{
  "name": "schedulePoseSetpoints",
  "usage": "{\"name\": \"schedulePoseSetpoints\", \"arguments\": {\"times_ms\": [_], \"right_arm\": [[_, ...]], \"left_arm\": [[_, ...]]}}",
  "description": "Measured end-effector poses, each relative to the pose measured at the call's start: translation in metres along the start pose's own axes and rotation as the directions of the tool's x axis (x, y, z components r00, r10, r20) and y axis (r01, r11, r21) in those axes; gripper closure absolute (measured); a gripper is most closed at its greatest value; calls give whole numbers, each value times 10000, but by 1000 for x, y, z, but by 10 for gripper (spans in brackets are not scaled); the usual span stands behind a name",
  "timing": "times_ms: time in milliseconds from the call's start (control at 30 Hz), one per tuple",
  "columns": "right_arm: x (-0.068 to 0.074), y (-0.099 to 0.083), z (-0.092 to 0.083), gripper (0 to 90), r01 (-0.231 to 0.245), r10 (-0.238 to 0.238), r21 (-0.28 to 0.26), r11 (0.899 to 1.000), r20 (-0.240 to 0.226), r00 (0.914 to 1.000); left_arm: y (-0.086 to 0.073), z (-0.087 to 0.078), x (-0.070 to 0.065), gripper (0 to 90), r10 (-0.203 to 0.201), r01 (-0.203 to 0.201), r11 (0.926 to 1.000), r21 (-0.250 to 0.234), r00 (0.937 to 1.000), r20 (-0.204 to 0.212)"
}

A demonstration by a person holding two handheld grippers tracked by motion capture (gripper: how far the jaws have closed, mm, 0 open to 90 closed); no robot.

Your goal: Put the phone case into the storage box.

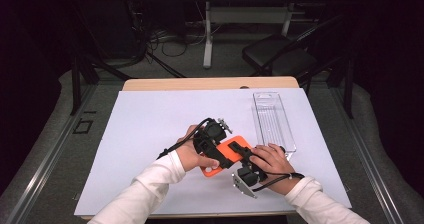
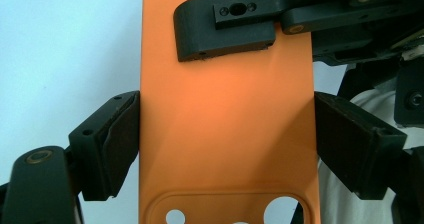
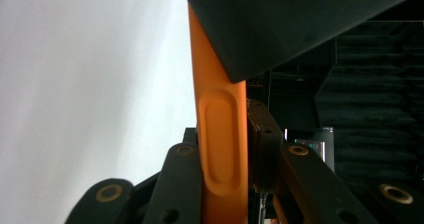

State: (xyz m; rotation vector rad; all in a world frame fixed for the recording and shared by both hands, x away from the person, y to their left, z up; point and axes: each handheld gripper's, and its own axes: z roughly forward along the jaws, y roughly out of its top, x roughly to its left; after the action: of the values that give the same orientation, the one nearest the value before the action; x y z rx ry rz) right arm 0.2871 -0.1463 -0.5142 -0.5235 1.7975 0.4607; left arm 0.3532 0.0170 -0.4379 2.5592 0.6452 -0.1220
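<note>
Orange phone case (image 2: 227, 119) clamped both grippers; lower end cut off, underside probably hidden.

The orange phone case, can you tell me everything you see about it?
The orange phone case looks like smooth, matte plastic or rubber, flat with rounded corners. One end has a raised outline with round camera holes, and its thin side has a long oval button bump. It is held above the white table cover, between both hands. The left gripper clamps its two long edges. The right gripper pinches it across its thin side, front and back.
</note>
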Motion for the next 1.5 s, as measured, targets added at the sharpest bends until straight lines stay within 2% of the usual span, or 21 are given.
{"name": "schedulePoseSetpoints", "arguments": {"times_ms": [467, 767, 1267, 1500], "right_arm": [[0, 1, -1, 843, 239, -239, 17, 9997, 312, 9992], [0, 0, -1, 859, 153, -152, -10, 9999, 497, 9986], [-1, 0, -1, 867, 61, -62, 18, 10000, 426, 9991], [-2, -1, -2, 867, -94, 93, 24, 10000, 489, 9988]], "left_arm": [[-1, 0, 1, 159, -167, 168, 9998, -92, 9998, 141], [-1, -1, 2, 157, -299, 304, 9994, -170, 9990, 333], [-3, -2, 4, 152, -573, 596, 9975, -392, 9967, 582], [-3, -4, 4, 149, -503, 531, 9973, -514, 9972, 555]]}}
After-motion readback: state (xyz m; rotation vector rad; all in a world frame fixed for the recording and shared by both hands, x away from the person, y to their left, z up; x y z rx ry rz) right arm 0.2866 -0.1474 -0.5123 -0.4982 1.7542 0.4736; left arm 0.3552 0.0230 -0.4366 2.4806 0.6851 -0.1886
